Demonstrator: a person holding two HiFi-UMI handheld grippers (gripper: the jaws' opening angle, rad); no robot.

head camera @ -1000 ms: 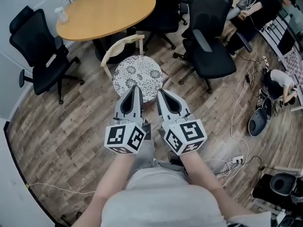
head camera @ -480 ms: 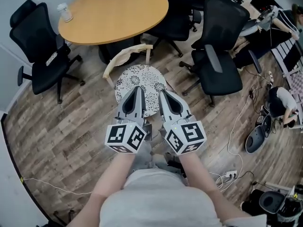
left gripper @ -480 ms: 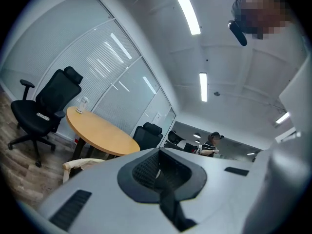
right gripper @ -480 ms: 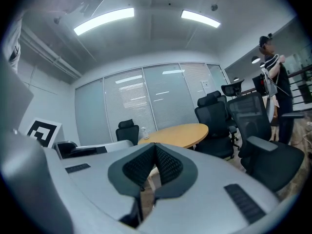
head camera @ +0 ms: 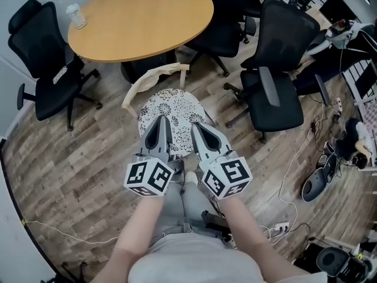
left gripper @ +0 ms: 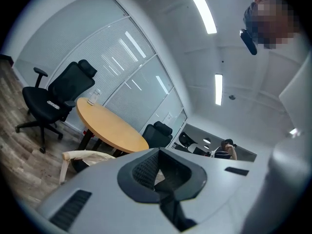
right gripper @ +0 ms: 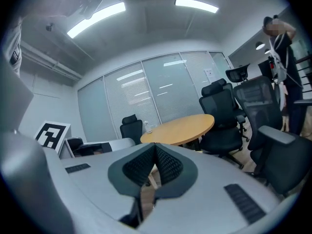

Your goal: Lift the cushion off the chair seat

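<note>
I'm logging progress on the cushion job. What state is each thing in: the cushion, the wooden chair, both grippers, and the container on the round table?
Cushion: lying flat on the seat, not yet lifted.
Wooden chair: upright.
Left gripper: shut, nothing held.
Right gripper: shut, nothing held.
Container: upright on the round table.

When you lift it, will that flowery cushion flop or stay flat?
Probably a bit floppy: the cushion looks thin and fabric-covered, so its edges may droop. Likely light too, since it lies so flat on the chair.
</note>
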